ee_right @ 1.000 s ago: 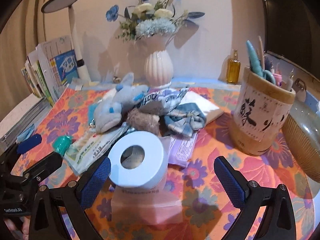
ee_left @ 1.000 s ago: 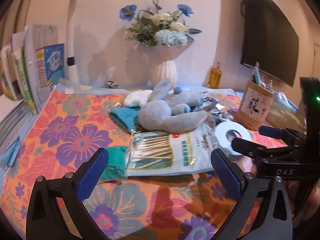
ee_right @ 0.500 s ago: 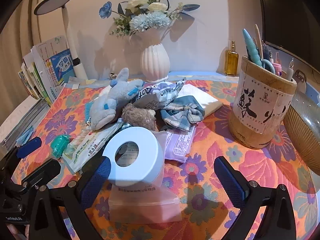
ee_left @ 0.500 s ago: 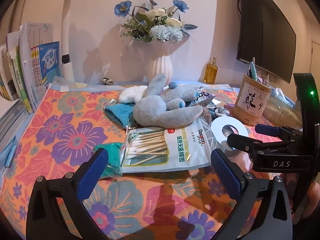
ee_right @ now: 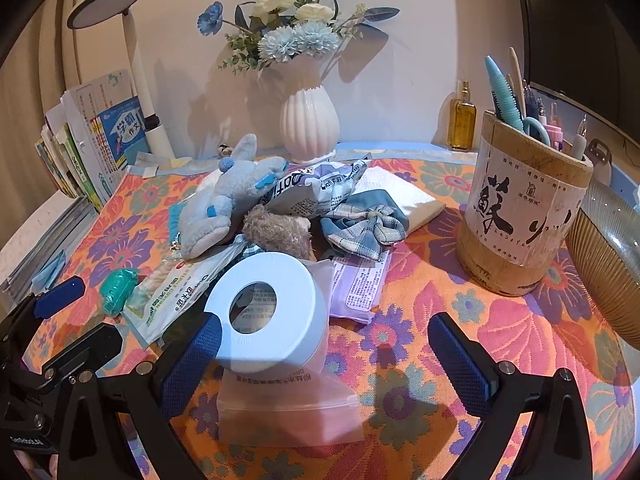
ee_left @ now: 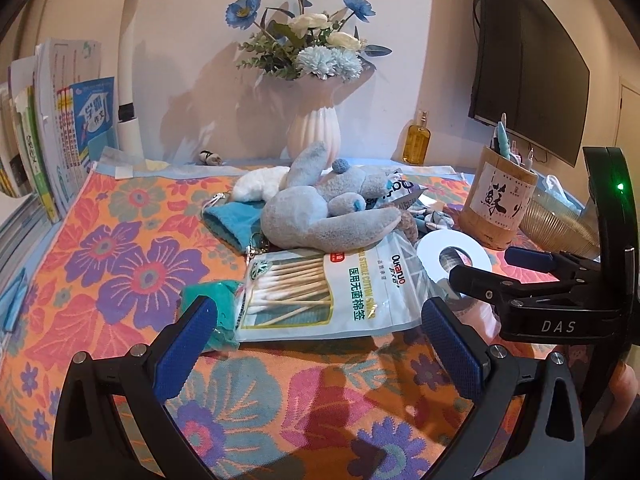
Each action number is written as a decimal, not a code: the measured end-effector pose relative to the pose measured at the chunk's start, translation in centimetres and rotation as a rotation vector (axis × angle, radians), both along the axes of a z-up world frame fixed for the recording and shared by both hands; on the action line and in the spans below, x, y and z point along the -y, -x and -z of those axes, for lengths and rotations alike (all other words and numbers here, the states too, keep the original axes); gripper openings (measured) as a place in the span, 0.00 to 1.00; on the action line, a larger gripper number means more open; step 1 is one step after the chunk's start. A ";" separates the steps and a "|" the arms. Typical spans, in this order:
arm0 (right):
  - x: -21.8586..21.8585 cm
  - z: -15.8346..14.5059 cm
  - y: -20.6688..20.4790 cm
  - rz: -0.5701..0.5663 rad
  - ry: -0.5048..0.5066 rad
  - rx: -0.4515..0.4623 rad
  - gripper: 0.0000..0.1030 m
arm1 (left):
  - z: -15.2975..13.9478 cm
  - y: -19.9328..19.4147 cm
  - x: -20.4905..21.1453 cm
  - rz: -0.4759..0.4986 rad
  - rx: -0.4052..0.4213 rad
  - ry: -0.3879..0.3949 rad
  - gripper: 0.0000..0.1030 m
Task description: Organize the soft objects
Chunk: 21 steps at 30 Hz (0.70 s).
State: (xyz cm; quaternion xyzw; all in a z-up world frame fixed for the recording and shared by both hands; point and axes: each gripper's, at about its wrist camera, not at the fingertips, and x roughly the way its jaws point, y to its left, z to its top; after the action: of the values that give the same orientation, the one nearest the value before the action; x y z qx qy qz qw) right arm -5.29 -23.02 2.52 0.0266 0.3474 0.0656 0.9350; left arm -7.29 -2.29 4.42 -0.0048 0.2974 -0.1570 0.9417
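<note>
Clutter on the flowered counter (ee_left: 120, 264): I hold both hand-held grippers spread wide and empty, the left (ee_left: 320, 344) low before the swab pack (ee_left: 332, 292), the right (ee_right: 326, 354) around the tape roll (ee_right: 268, 312). Behind lies the plush (ee_left: 320, 216), heaped mid-counter with a bow (ee_right: 360, 226), likely awaiting sorting.

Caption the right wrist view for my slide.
Open right gripper nears a white tape roll before a pile of plush toys on a floral tablecloth.
</note>
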 end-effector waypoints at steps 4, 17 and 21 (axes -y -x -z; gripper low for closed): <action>-0.1 0.0 -0.1 -0.001 0.009 0.001 1.00 | 0.1 -0.1 0.2 0.005 -0.009 -0.006 0.99; -0.2 0.1 -0.3 -0.009 0.009 -0.013 1.00 | 0.2 0.1 0.8 0.017 -0.002 -0.047 0.99; -0.3 0.1 -0.3 -0.011 0.016 -0.014 1.00 | 0.2 0.1 0.8 0.019 0.000 -0.044 0.99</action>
State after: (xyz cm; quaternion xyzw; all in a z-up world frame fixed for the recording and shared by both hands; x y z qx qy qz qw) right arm -4.99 -22.68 2.42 0.0179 0.3545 0.0676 0.9324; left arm -7.41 -3.06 4.24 0.0188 0.3010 -0.1593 0.9401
